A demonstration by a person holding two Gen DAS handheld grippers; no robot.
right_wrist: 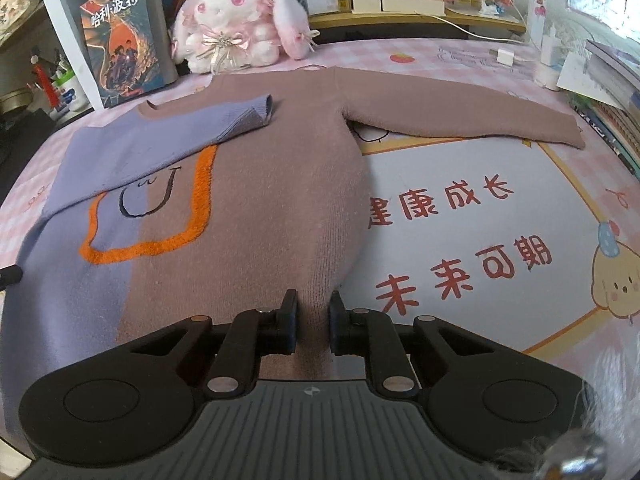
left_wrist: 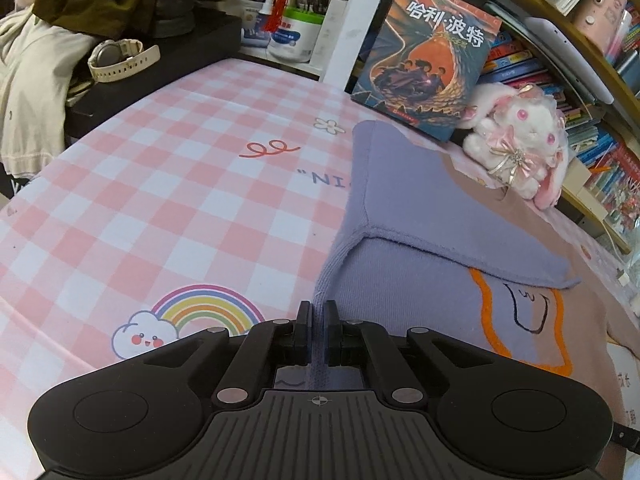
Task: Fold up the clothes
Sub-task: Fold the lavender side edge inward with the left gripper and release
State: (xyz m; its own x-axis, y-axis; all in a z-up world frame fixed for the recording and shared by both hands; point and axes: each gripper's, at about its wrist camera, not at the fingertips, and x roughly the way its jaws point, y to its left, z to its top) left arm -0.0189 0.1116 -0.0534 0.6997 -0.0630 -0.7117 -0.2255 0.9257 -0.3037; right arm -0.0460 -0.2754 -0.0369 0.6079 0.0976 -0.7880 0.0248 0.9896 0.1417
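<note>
One sweater (right_wrist: 256, 184), two sleeves, pinched by both grippers.

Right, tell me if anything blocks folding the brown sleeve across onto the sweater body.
Nothing visible does. The brown sleeve lies flat and outstretched on the mat, and the sweater body beside it is bare. The purple sleeve is already folded over the far side; the plush rabbit sits beyond the collar.

2 low, close wrist views across the sweater (right_wrist: 256, 208), toward the shared book (left_wrist: 428, 64) and plush rabbit (right_wrist: 236, 20).
</note>
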